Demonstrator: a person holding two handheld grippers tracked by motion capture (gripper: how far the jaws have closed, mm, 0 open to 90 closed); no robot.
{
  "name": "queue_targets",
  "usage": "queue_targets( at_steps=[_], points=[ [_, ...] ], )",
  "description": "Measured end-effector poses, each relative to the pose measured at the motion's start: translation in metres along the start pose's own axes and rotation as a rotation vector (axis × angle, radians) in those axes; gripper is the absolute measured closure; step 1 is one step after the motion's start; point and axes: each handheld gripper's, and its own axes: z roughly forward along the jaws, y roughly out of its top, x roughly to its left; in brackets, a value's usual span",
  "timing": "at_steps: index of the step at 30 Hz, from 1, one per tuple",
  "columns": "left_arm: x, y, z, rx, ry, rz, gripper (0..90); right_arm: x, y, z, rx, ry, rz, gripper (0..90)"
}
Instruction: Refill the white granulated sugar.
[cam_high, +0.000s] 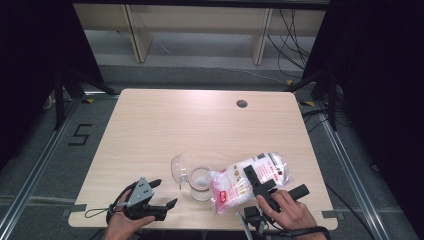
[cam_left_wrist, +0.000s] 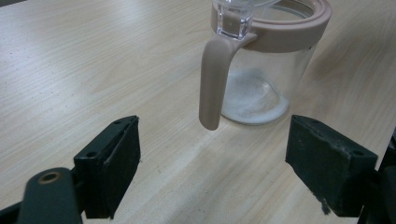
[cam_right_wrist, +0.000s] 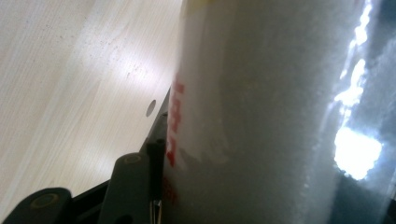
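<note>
Tongs in the person's right hand (cam_high: 262, 186) pinch a clear plastic bag (cam_high: 250, 181) of white granules printed with red lettering, its black jaws set across the bag's middle; seen in the high view, the bag lies tilted near the front right of the bench (cam_high: 165, 125), its lower end just beside a glass jar (cam_high: 200, 183). Seen from the right gripper view, the bag (cam_right_wrist: 261, 112) stands pressed against one black jaw, the red print showing beside the pad, with the pale bench surface (cam_right_wrist: 70, 84) beyond it. Left tongs (cam_high: 160, 196), held in the person's left hand (cam_high: 125, 220) near the front left edge, are spread wide and grip nothing; a grey three-cornered plate sits on top of them. Viewed from the left gripper view, the two black jaws rise from the bottom with bare bench (cam_left_wrist: 93, 60) between them, and the jar (cam_left_wrist: 264, 60) stands upright a little ahead, apart from both jaws. Its body is clear glass with a beige collar (cam_left_wrist: 299, 30) around the mouth and a beige handle (cam_left_wrist: 215, 79) that hangs down toward the camera; a thin layer of white granules (cam_left_wrist: 252, 100) covers its bottom. A clear hinged lid (cam_high: 179, 168) stands open at the jar's left side in the high view. A small round hole (cam_high: 242, 104) marks the far part of the bench.
</note>
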Motion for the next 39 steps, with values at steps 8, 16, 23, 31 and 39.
queue_targets(
  at_steps=[8,16,23,31,39],
  points=[
    [0.0,0.0,-0.001,0.01,0.002,0.007,17.4,0.001,0.004,-0.002,-0.012,0.001,-0.02,54.3],
    [0.0,0.0,0.0,0.005,-0.006,-0.003,17.4,0.001,0.006,-0.002,-0.022,0.003,-0.018,54.4],
    [0.0,0.0,0.0,0.0,-0.006,0.003,17.4,0.0,0.008,-0.002,-0.03,0.0,-0.005,54.5],
    [0.0,0.0,0.001,-0.002,-0.008,-0.001,17.4,-0.003,0.014,0.001,-0.054,-0.007,-0.063,54.6],
    [0.001,0.0,0.001,0.0,-0.008,0.025,17.4,-0.004,0.012,0.003,-0.049,-0.01,-0.059,54.8]
  ],
)
